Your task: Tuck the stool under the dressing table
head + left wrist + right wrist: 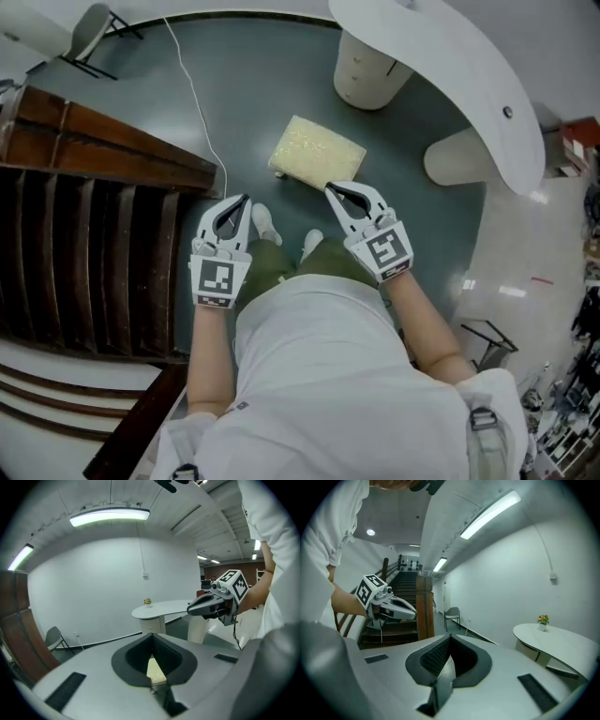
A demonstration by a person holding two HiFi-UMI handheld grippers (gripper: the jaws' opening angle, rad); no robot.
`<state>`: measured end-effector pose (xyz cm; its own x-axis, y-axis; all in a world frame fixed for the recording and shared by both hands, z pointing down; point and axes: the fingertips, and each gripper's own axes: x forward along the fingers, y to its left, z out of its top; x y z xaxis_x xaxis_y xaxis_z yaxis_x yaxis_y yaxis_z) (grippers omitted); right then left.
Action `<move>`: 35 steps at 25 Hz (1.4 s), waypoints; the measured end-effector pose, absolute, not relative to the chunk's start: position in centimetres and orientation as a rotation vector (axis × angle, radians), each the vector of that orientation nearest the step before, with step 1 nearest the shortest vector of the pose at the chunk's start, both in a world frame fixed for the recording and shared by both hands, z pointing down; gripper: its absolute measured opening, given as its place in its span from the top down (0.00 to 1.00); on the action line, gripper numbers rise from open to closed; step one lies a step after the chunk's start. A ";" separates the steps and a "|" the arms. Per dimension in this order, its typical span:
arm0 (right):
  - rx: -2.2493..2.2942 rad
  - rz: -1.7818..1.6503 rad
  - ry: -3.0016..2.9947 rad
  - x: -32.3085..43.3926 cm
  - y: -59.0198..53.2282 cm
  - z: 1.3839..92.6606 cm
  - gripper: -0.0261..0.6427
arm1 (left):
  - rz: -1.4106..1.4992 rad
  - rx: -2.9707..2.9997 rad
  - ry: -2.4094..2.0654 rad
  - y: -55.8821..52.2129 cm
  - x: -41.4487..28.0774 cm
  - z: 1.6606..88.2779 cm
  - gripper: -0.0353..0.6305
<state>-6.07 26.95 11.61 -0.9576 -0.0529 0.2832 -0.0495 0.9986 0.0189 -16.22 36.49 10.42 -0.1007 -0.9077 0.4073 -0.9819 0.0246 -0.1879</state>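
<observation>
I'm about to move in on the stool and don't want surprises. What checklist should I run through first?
1. Stool upright on the floor: ok.
2. Stool tucked under the dressing table: not ok, it stands out beside it.
3. Left gripper free: ok, jaws shut, empty.
4. Right gripper free: ok, jaws shut, empty.
5. Cable clear of the stool: ok, it lies apart, to its left in the head view.
6. Space under the table free: cannot tell, the tabletop hides it.

Bare institutional hall: wooden staircase (84, 253), strip lights (110, 516), folding chair (54, 637).
</observation>
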 end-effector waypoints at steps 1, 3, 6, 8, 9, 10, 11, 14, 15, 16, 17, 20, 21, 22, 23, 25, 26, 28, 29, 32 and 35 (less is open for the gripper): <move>0.120 0.000 -2.846 -6.0 25.8 12.0 0.95 | 0.652 2.002 -2.086 35.4 -16.7 10.9 0.95; 0.201 0.054 -2.836 -5.9 23.8 12.8 0.95 | 0.676 2.043 -2.028 33.0 -17.6 11.8 0.95; 0.301 0.131 -2.792 -5.9 21.2 14.2 0.95 | 0.683 2.103 -1.929 29.7 -19.2 13.1 0.95; 0.397 0.165 -2.743 -5.9 19.5 15.6 0.95 | 0.692 2.138 -1.847 27.8 -20.4 14.4 0.95; 0.447 0.187 -2.713 -5.9 18.8 16.4 0.95 | 0.707 2.155 -1.803 26.9 -21.1 15.2 0.95; 0.492 0.210 -2.682 -6.0 18.1 17.2 0.95 | 0.728 2.170 -1.759 26.1 -21.9 16.0 0.95; 0.531 0.228 -2.650 -6.2 17.5 18.1 0.95 | 0.749 2.184 -1.717 25.3 -22.8 16.8 0.95; 0.627 0.264 -2.553 -6.6 15.7 21.1 0.94 | 0.787 2.218 -1.591 22.9 -25.3 19.7 0.94; 0.658 0.277 -2.521 -6.7 15.2 22.1 0.94 | 0.793 2.227 -1.551 22.2 -26.2 20.6 0.94; 0.688 0.290 -2.490 -6.8 14.8 23.1 0.94 | 0.801 2.235 -1.514 21.6 -27.0 21.6 0.94; 0.716 0.304 -2.460 -6.9 14.4 24.1 0.94 | 0.812 2.242 -1.477 21.1 -27.8 22.6 0.94; 0.785 0.348 -2.373 -7.0 13.6 27.6 0.93 | 0.855 2.252 -1.367 19.6 -30.0 26.2 0.94; 0.801 0.365 -2.348 -6.9 13.6 28.8 0.92 | 0.864 2.250 -1.333 19.1 -30.4 27.4 0.93; 0.809 0.382 -2.325 -6.7 13.6 30.0 0.90 | 0.873 2.245 -1.302 18.7 -30.7 28.6 0.91; 0.811 0.398 -2.305 -6.6 13.6 31.2 0.89 | 0.882 2.238 -1.275 18.3 -30.9 29.8 0.89; 0.801 0.432 -2.265 -6.4 13.7 33.8 0.88 | 0.906 2.224 -1.222 17.5 -31.0 32.2 0.84; 0.795 0.451 -2.243 -6.3 13.8 35.1 0.86 | 0.921 2.218 -1.193 17.2 -31.0 33.5 0.82; 0.787 0.481 -2.199 -5.9 14.0 37.9 0.82 | 0.958 2.207 -1.133 16.9 -30.6 36.3 0.78; 0.784 0.491 -2.180 -5.6 14.0 39.4 0.80 | 0.977 2.200 -1.109 16.8 -30.4 37.8 0.74; 0.766 0.509 -2.127 -4.8 13.9 44.2 0.76 | 1.023 2.165 -1.059 16.8 -29.9 42.3 0.67; 0.757 0.544 -2.076 -3.8 14.1 48.5 0.73 | 1.054 2.123 -1.006 17.3 -29.3 46.6 0.62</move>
<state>-3.78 14.08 48.49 -0.4658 -0.3184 0.8256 -0.6821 0.7236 -0.1058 -29.25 17.25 46.57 0.4096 -0.3741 0.8320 -0.8139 -0.5619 0.1480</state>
